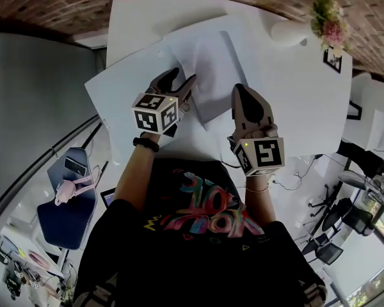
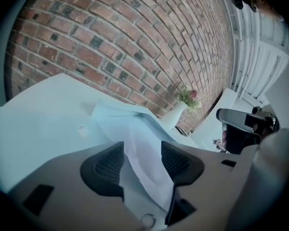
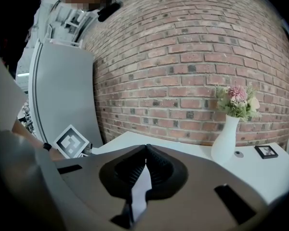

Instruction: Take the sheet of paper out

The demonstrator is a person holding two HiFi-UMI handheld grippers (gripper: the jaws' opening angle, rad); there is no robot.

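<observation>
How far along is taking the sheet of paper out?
Done: nothing clearly; the sheet of paper lies on the table. In hand: the left gripper is open with the sheet's edge between its jaws, ungripped; the right gripper is shut. Remaining: pinch and pull.

The table (image 1: 307, 117) is bare along its right edge and near its far left corner, so a gripper can pass there freely. At the far right corner stand a white vase (image 1: 293, 31) with flowers (image 1: 326, 19) and, just beside it, a small frame (image 1: 333, 58); they block this corner. The brick wall (image 1: 83, 5) closes the far edge. The sheet of paper (image 1: 211, 69) in the middle lies low.
</observation>
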